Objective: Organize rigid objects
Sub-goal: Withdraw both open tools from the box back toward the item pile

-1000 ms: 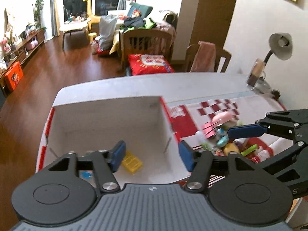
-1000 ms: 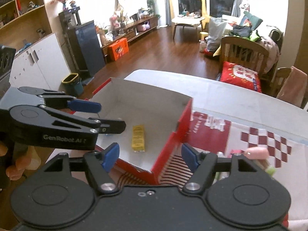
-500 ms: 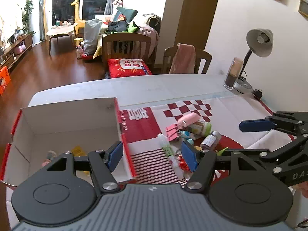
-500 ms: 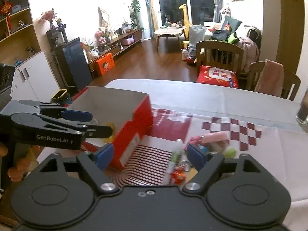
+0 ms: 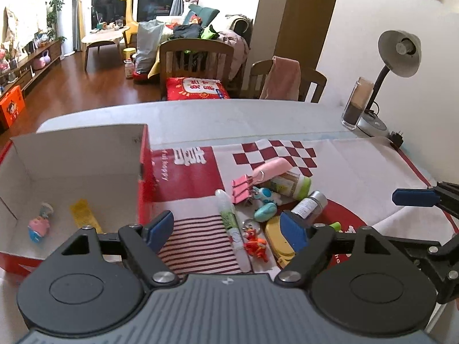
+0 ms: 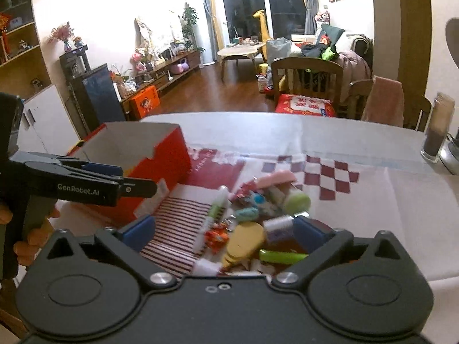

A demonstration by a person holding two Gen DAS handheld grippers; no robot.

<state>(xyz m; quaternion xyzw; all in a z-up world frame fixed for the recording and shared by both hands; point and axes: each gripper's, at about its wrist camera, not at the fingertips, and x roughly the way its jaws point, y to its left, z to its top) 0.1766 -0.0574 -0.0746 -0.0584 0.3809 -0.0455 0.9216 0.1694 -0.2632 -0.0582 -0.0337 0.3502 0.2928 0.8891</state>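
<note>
A red cardboard box (image 5: 145,177) with a white inside stands at the table's left; it holds a yellow block (image 5: 83,214) and a small pink figure (image 5: 40,223). A pile of small objects lies right of it: a white-green tube (image 5: 229,223), pink clips (image 5: 242,189), a pink case (image 5: 272,167), a green-capped jar (image 5: 295,182), a silver bottle (image 5: 311,205), a yellow disc (image 6: 243,242). My left gripper (image 5: 228,229) is open and empty above the pile's near edge. My right gripper (image 6: 225,229) is open and empty over the pile.
A red-and-white cloth (image 5: 330,169) covers the table's right half. A desk lamp (image 5: 397,54) and a glass jar (image 5: 357,106) stand at the far right. Wooden chairs (image 5: 198,66) stand behind the table. The box also shows in the right wrist view (image 6: 169,160).
Both grippers have swung right, from over the box to over the pile of small objects. Both stay open and empty.
</note>
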